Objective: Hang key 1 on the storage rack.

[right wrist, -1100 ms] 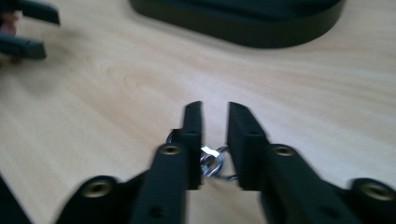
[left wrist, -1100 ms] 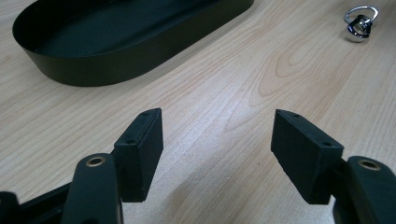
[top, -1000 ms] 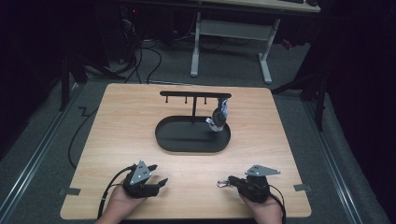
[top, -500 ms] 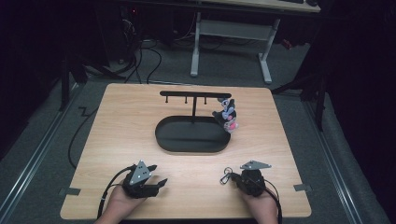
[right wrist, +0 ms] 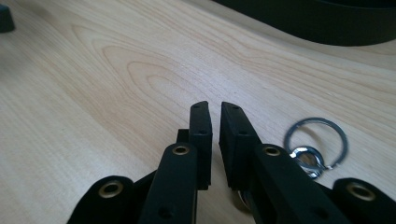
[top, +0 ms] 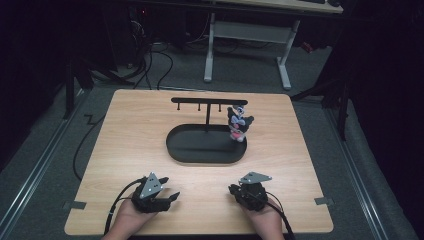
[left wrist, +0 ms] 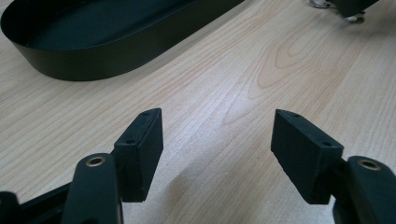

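A small black, white and pink figure hangs at the right end of a black T-shaped rack, which stands in a black oval tray. My left gripper rests near the table's front edge. Its jaws are wide open over bare wood, with the tray's wall ahead of them. My right gripper lies at the front right, pointing left. Its jaws are shut with nothing visible between them. A metal key ring with a clasp lies on the wood just right of them.
The wooden table has bare room to the left of and in front of the tray. A tip of the left gripper shows far off in the right gripper view. Cables and a desk frame stand on the floor beyond the table.
The right gripper has turned and shifted left along the front edge. The hanging figure has swung to the right. The left gripper has stayed put.
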The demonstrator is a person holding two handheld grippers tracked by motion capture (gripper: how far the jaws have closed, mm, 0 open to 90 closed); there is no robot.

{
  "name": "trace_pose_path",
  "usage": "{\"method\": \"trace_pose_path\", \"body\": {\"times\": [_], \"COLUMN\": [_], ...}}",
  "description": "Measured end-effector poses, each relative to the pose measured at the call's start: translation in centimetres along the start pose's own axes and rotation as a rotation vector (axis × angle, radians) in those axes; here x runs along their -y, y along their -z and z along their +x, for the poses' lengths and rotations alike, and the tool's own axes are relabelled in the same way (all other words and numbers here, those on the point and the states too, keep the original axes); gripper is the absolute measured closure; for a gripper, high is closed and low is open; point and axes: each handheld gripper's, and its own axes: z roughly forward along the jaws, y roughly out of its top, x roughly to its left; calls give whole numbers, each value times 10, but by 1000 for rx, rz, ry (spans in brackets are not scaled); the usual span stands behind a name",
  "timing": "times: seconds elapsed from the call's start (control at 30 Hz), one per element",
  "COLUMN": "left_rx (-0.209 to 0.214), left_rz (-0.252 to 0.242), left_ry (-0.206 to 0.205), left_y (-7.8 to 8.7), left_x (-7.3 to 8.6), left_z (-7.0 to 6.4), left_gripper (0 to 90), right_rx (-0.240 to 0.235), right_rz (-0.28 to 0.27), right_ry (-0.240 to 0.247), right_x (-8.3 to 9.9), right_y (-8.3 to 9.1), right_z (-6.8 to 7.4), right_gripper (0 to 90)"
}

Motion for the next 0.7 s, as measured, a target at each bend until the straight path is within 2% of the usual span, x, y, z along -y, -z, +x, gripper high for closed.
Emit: {"method": "trace_pose_path", "body": {"times": [0.07,0.13,0.27,0.47,0.53,0.57,0.7], "left_rx": [2,2,1,6,5,5,5], "left_rz": [4,4,1,-2,-3,-6,-6], "left_ry": [-1,1,-2,-4,-4,-3,-4], "left_y": [-1,-1,0,1,1,1,1], "left_x": [0,0,0,-1,-1,-1,-1], "left_z": [0,0,1,1,1,1,1], "left_gripper": [349,349,349,349,349,349,349], "right_rx": [7,35,74,115,111,106,169], "right_rz": [17,35,47,48,23,-8,-78], "right_ry": [9,11,1,-57,-73,-69,-63], "right_x": [-1,-1,4,19,22,24,33], "right_y": [-6,-9,-3,13,19,26,49], "right_z": [2,3,-3,-26,-33,-36,-51], "right_gripper": [840,841,841,830,810,788,718]}}
